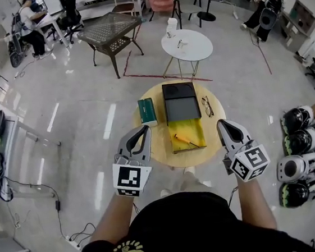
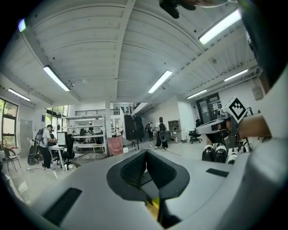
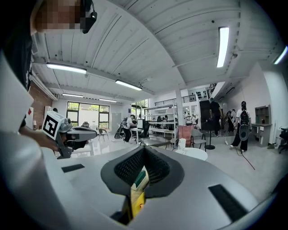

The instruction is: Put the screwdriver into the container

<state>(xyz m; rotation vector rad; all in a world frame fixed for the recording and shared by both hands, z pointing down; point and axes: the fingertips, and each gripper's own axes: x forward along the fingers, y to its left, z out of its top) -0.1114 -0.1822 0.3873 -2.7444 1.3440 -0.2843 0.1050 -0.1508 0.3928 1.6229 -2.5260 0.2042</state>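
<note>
An orange-handled screwdriver (image 1: 185,140) lies on a yellow tray (image 1: 194,128) at the front of a round wooden table (image 1: 162,144). Right behind the tray stands a dark grey open container (image 1: 181,107). My left gripper (image 1: 145,130) hovers over the table's left front edge, and its jaws meet at the tip with nothing between them. My right gripper (image 1: 221,123) is held at the table's right front edge, also shut and empty. In the left gripper view the left gripper (image 2: 146,152) points level into the room. In the right gripper view the right gripper (image 3: 144,149) does the same.
A green box (image 1: 147,111) lies left of the container and a pair of glasses (image 1: 208,105) right of it. Behind stand a small white round table (image 1: 187,44) and a dark glass-topped table (image 1: 110,29). Helmets (image 1: 299,151) fill a rack on the right. Cables (image 1: 53,202) run over the floor on the left.
</note>
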